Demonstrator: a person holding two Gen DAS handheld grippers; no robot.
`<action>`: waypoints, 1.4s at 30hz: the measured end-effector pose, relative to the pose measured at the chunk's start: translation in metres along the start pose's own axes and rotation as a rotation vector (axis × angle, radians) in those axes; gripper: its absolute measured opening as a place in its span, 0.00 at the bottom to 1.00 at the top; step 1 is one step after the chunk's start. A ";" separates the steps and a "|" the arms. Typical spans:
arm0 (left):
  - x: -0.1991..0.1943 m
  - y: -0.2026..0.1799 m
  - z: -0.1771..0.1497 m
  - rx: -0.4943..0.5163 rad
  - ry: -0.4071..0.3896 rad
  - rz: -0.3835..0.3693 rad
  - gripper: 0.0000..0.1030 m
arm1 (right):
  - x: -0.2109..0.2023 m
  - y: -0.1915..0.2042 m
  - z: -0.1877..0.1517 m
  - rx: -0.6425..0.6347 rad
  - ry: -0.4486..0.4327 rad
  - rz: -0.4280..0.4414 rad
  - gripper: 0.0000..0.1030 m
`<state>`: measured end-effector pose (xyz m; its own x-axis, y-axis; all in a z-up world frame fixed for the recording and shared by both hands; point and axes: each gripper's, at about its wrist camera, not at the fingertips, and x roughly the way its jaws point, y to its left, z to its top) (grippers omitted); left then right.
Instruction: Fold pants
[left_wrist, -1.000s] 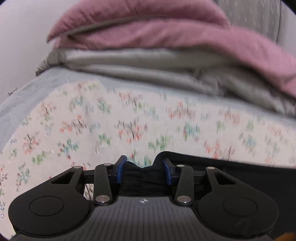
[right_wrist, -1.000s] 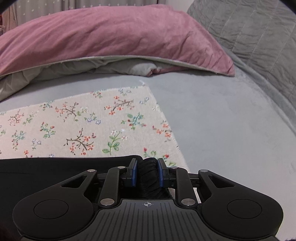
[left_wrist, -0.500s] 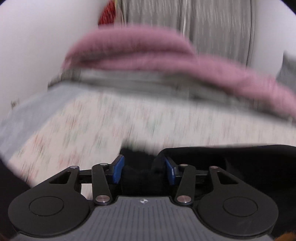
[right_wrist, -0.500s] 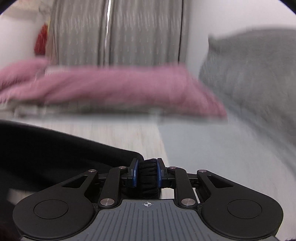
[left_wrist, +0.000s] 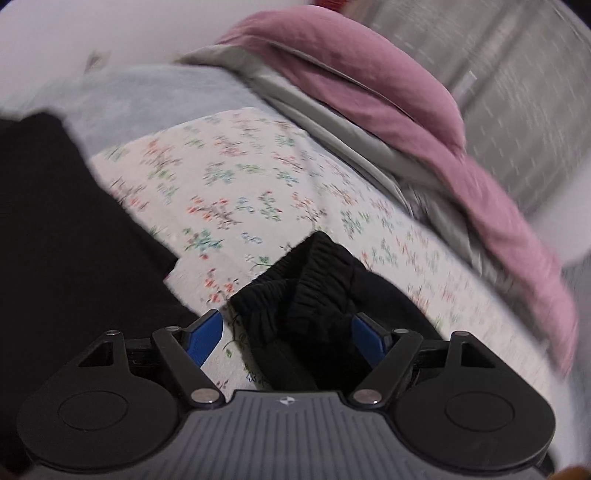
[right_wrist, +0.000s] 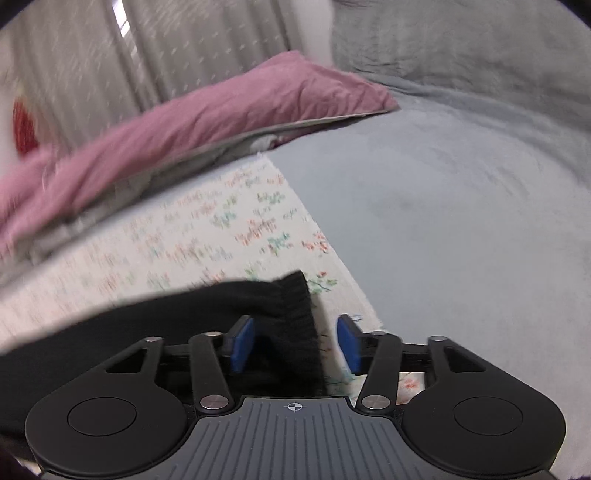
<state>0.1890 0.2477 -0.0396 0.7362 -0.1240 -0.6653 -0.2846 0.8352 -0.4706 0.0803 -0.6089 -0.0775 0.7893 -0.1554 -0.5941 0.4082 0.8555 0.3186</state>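
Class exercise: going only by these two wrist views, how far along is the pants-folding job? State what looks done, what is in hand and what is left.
Done: the black pants lie on the floral cloth, doubled over where their ribbed edge shows. In hand: the left gripper and right gripper are both opening, fabric between the pads but no longer pinched. Left: probably another fold and smoothing; the views show too little to say how compact the pants are.
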 end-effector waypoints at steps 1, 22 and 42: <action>-0.004 0.002 0.001 -0.030 -0.005 -0.007 0.82 | -0.005 -0.008 -0.004 0.056 0.001 0.032 0.49; 0.017 -0.036 0.000 -0.181 0.056 -0.021 0.78 | 0.035 -0.004 -0.011 0.414 0.170 -0.007 0.22; 0.058 -0.053 0.005 -0.157 0.158 0.002 0.24 | 0.055 -0.020 0.000 0.604 0.232 -0.016 0.38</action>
<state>0.2497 0.1987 -0.0500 0.6337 -0.2147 -0.7432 -0.3873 0.7436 -0.5451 0.1156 -0.6345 -0.1166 0.6891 0.0029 -0.7247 0.6586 0.4147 0.6279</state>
